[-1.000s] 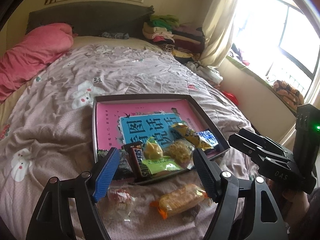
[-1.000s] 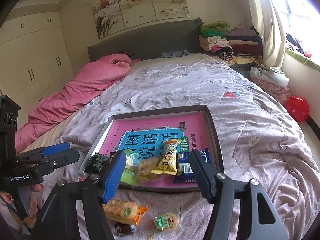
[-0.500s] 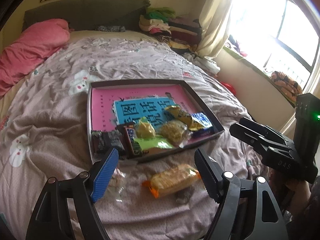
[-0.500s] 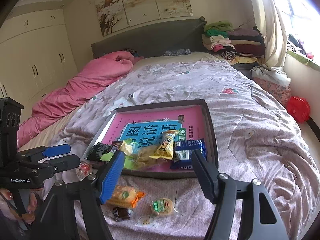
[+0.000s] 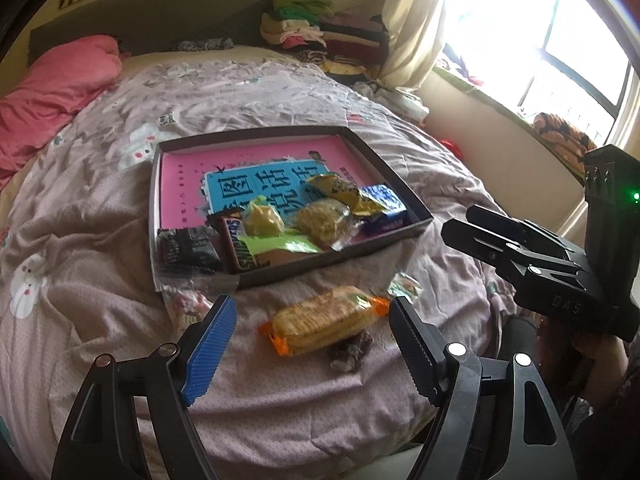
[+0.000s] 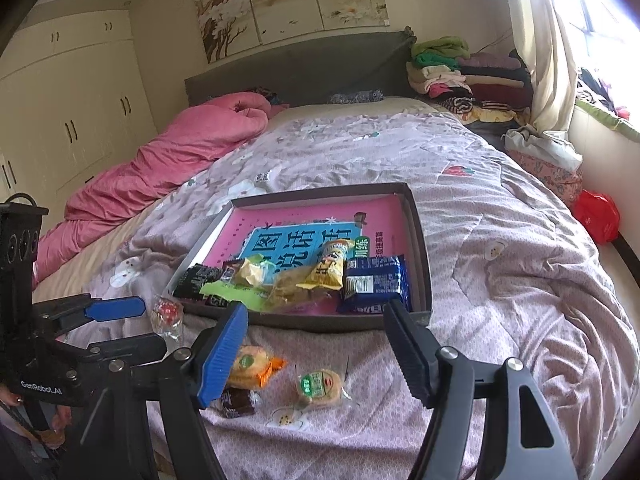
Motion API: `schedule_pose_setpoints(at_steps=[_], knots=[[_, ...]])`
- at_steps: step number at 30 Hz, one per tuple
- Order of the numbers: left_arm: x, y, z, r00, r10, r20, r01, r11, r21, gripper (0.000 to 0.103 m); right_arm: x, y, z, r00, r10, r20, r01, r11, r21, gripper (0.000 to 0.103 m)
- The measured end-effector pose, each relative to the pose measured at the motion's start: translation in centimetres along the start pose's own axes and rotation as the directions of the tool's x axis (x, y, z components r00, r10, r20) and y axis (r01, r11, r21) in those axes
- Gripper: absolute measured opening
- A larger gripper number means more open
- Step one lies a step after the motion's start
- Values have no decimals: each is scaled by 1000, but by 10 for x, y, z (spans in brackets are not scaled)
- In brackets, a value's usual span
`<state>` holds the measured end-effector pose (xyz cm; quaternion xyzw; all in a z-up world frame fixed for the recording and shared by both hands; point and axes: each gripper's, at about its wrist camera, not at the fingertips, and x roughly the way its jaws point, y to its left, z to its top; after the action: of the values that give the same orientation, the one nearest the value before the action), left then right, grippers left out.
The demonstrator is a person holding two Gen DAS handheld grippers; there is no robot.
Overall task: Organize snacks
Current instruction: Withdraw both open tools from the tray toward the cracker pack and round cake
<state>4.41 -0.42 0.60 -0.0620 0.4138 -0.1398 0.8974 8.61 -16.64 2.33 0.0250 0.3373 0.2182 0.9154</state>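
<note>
A dark shallow tray [image 5: 280,132] with a pink-and-blue book as its floor lies on the bed and holds several snack packets, among them a Snickers bar [image 5: 236,244] and a blue packet [image 6: 374,284]. Loose on the quilt in front of it are an orange cracker pack [image 5: 328,320], a round green-labelled cake [image 6: 320,388], a dark candy [image 6: 236,400] and a clear bag with red sweets [image 6: 166,312]. My left gripper [image 5: 312,302] is open above the cracker pack, not touching it. My right gripper [image 6: 315,306] is open and empty above the cake.
A pink duvet [image 6: 168,160] is bunched at the bed's left. Folded clothes [image 6: 460,76] are piled by the headboard. A red bag [image 6: 596,216] lies on the floor by the window wall. Wardrobes [image 6: 72,120] stand at far left.
Both grippers have drawn back from the tray toward the bed's near edge and tipped down. The loose snacks now show more fully between the jaws. The right jaws stand slightly wider.
</note>
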Motion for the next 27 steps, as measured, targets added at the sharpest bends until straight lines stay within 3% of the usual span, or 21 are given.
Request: schedule_pose_setpoints(at_steps=[27], knots=[[16,-18,-18,996,-32,-87,34,999,23,80,1,5,-18,999,-1,-52,-1,999,-33,70]])
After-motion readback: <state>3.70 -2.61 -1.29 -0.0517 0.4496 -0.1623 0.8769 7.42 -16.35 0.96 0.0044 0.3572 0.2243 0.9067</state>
